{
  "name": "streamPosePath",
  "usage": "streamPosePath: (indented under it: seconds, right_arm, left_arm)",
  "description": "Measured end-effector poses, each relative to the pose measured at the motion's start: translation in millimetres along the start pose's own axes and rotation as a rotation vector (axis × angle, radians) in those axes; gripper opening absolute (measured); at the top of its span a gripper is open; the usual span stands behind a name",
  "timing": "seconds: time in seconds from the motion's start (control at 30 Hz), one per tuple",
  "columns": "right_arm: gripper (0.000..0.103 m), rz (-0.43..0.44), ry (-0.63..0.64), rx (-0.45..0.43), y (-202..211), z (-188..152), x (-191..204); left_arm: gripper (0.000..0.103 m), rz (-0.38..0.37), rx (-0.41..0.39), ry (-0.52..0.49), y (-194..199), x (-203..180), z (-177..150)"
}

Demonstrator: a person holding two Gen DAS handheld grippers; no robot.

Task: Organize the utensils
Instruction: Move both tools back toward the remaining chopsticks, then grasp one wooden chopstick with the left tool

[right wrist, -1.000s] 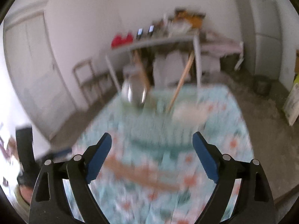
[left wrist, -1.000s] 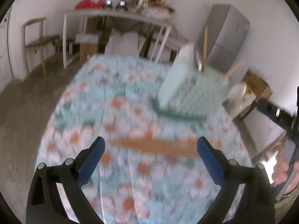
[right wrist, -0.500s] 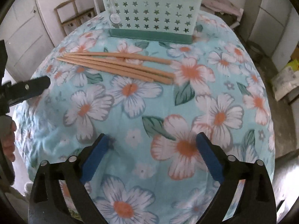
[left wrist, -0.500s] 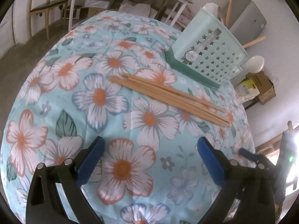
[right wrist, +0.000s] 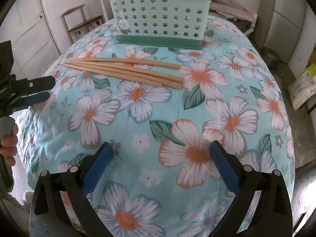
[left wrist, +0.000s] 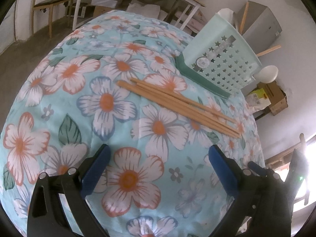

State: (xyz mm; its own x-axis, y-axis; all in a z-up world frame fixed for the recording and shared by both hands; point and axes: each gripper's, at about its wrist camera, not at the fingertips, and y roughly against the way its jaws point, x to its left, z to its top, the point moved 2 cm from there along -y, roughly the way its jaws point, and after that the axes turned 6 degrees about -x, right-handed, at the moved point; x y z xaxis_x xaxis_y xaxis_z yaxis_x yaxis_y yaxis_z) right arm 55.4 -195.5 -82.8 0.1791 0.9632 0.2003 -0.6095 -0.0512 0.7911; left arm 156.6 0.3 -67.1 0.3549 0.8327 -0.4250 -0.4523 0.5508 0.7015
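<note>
Right wrist view: flowery worktop (right wrist: pixel 233 122), mint basket (right wrist: pixel 158 15) far ahead, four chopsticks (right wrist: pixel 126 72) just short of it, ahead of the right tool (right wrist: pixel 161 167). Both tools gape empty, left tool (left wrist: pixel 160 170) too. Pickup step, I'd guess: reach forward, pinch one stick.

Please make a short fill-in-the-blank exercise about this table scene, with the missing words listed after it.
1. The chopsticks lie on a tablecloth printed with ____.
2. The holes in the green basket are shaped like ____.
3. The right gripper holds ____ between its jaws.
4. The chopsticks lie ____ the basket, not inside it.

Missing words: flowers; stars; nothing; in front of
</note>
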Motion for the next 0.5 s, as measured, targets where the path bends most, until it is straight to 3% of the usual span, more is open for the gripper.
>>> streamPosePath:
  seconds: [0.2,0.3,0.47,0.5]
  right_arm:
    - [0.095,0.026,0.006,-0.020,4,-2,-2]
    - [0.095,0.047,-0.004,-0.008,8,0,-6]
    - [0.094,0.084,-0.085,-0.023,17,12,-24]
    - [0.089,0.093,-0.105,-0.029,18,15,-28]
  left_arm:
    - [0.097,0.033,0.009,-0.052,-2,-7,0]
    - [0.097,0.060,-0.030,-0.074,3,-11,3]
    - [0.097,0.066,-0.113,-0.303,11,-41,11]
    - [0.096,0.071,-0.131,-0.377,11,-50,12]
